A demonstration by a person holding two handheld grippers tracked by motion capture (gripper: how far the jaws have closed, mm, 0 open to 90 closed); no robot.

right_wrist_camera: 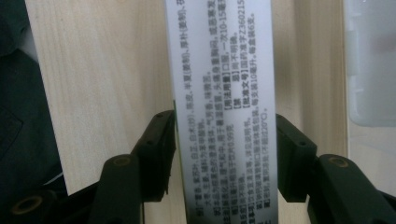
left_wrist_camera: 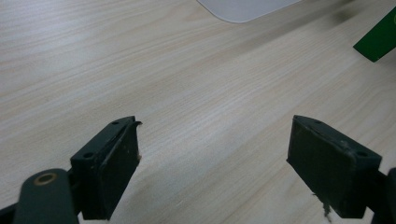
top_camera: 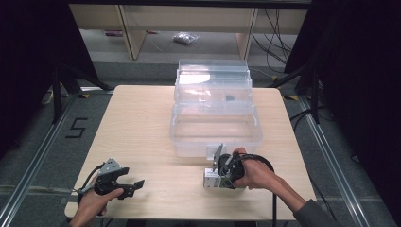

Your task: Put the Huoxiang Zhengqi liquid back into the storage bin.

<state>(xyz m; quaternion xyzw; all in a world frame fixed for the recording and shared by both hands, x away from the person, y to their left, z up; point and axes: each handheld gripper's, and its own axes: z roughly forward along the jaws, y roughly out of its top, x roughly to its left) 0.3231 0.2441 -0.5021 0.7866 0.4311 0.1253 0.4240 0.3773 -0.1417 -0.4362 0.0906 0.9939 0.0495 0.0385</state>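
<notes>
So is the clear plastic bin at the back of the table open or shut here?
Open. The clear bin has no lid on top; the high view looks straight down into its hollow, and a clear lid stands tilted up behind it.

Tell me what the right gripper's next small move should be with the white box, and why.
Probably lift the white box slightly off the table. The right gripper has its jaws against both sides of the box, and the clear bin stands open just beyond.

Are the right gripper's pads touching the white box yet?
Touching. In the right gripper view both pads sit flush against the sides of the white box, with no gap visible on either side of the right gripper.
</notes>
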